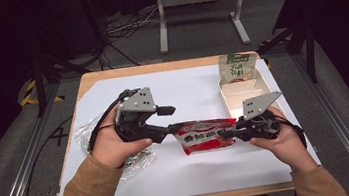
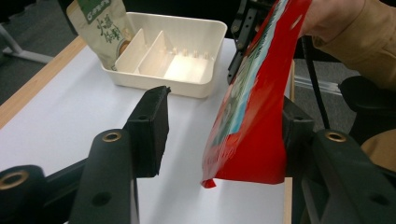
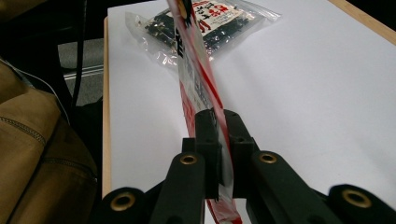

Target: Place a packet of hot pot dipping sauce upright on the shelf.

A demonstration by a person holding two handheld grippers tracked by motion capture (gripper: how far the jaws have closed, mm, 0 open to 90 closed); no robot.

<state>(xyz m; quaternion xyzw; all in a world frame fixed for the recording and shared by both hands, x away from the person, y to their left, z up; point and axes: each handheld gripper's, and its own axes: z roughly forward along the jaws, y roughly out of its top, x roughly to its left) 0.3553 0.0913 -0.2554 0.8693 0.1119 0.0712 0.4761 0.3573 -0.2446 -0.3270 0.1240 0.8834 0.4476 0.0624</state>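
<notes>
A red snack packet (image 1: pixel 205 135) hangs above the white sheet between my two grippers. My right gripper (image 1: pixel 222 133) is shut on its right end; in the right gripper view the jaws (image 3: pixel 219 126) pinch the packet's (image 3: pixel 194 79) edge between the pads. My left gripper (image 1: pixel 170 119) stands open at the packet's left end. In the left gripper view the packet (image 2: pixel 252 107) rests against the right-hand jaw, while the left-hand pad (image 2: pixel 152 126) stands well clear of it.
A white divided tray (image 1: pixel 263 83) sits at the back right, with a green pouch (image 1: pixel 236 66) upright in its far compartment. A clear bag of dark snacks (image 3: pixel 210 28) lies on the sheet's left side, under my left hand. The table's wooden edge (image 1: pixel 158 67) borders the sheet.
</notes>
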